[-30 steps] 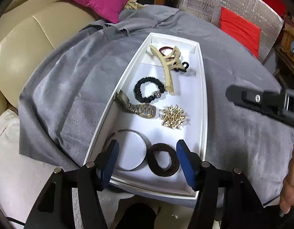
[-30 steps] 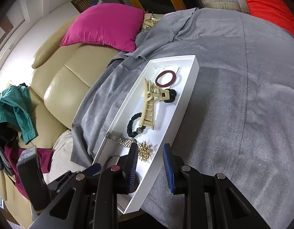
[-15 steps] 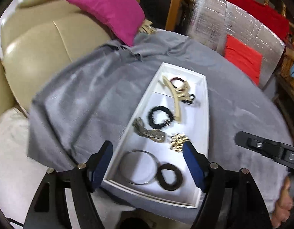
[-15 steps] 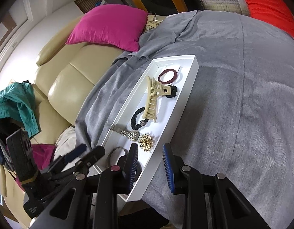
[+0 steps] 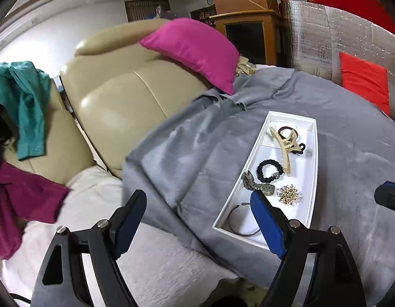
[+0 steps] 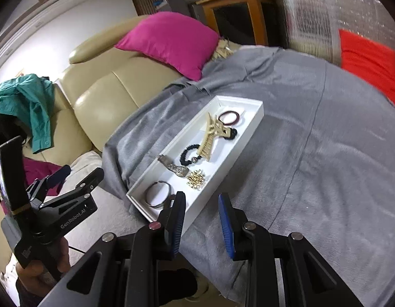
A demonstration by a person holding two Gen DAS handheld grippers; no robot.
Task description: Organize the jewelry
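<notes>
- The white tray [image 6: 244, 142] lies on the grey cloth [image 6: 312, 153] that covers the worktop, its long axis running from near left to far right in the right wrist view.
- The tray's near short end sits close to the cloth's near edge, where the cloth hangs down; wide bare cloth lies to the tray's right and beyond its far end.
- To the tray's left, the cloth drops off toward a beige sofa [image 5: 125, 94] with a pink cushion [image 5: 194, 48] on it.
- Inside the tray, from far to near: a dark red ring [image 6: 229, 117], a beige hair claw [image 6: 211, 136] lying along the tray's long axis, a black bead bracelet [image 6: 188, 154], a metal watch [image 6: 175, 167], a gold brooch [image 6: 196, 177], and a thin metal bangle [image 6: 157, 195] at the near end.
- A dark band beside the bangle is mostly hidden behind the gripper finger.
- The left gripper [image 5: 197, 225] hangs beyond the tray's near left corner, its jaws wide apart and holding nothing; its right finger [image 5: 267, 226] overlaps the tray's near end in view.
- The right gripper [image 6: 201, 223] hovers at the tray's near right corner, jaws parted by a narrower gap, holding nothing.
</notes>
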